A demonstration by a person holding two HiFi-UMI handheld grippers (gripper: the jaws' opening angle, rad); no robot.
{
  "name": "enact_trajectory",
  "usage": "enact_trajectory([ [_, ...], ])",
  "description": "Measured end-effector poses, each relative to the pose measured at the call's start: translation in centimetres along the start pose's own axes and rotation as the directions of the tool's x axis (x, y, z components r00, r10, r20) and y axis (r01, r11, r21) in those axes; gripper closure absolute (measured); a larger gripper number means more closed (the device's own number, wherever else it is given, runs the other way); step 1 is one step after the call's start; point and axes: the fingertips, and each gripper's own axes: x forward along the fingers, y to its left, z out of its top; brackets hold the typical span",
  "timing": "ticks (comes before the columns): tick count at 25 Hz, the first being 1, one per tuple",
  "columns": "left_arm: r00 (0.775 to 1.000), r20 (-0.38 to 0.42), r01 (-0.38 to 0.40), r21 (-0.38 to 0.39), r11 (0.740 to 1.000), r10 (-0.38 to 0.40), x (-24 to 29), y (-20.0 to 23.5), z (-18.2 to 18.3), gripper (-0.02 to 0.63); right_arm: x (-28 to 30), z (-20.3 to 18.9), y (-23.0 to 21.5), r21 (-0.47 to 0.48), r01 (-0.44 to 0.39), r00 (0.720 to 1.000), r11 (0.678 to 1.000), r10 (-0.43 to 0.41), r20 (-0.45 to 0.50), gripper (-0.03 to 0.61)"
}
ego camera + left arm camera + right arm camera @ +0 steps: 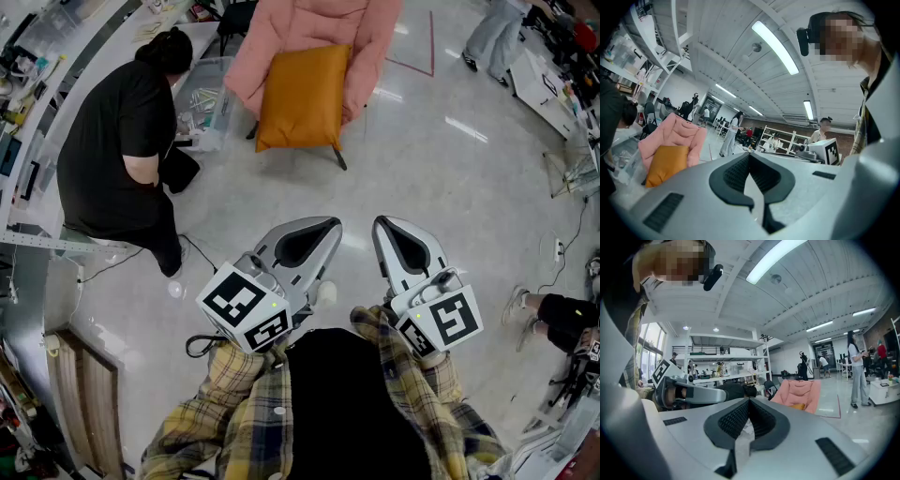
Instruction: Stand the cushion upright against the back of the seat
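Head view: left tool [319,230] and right tool [386,230] both closed, empty, held near the body, well short of the pink seat [323,28]. Orange cushion [302,97] lies far centre on it, apparently leaning on the back. Probably still needs an approach.

Pink seat [309,23], top beyond edge

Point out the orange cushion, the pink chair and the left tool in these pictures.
orange cushion [302,97], head view, middle of its face.
pink chair [375,37], head view, padding beside the cushion.
left tool [323,230], head view, at its closed tips.
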Motion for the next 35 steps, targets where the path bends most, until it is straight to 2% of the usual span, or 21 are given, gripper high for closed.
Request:
enact_trajectory([
  [9, 1.000, -0.010, -0.013, 0.015, 1.000, 0.013, 1.2, -0.9, -0.3, 0.611, -0.7, -0.3, -0.7, 0.000, -0.016, 1.000, 1.000, 0.016, 0.011, 0.560],
  [22, 0.997, 0.002, -0.080, 0.024, 0.997, 0.080, 1.9, -0.9, -0.5, 0.611, -1.8, 0.0, -1.9, 0.002, -0.041, 0.998, 0.999, 0.040, 0.038, 0.560],
  [30, 0.997, -0.003, -0.076, 0.014, 0.997, 0.076, 2.0, 2.0, 0.3, 0.611, 1.3, 0.2, -2.3, 0.006, -0.037, 0.999, 0.999, 0.036, 0.030, 0.560],
  [35, 0.997, -0.003, -0.076, 0.002, 0.997, 0.076, 1.4, 6.1, 2.1, 0.611, 5.3, 0.6, -1.7, 0.011, -0.029, 0.999, 1.000, 0.029, 0.015, 0.560],
])
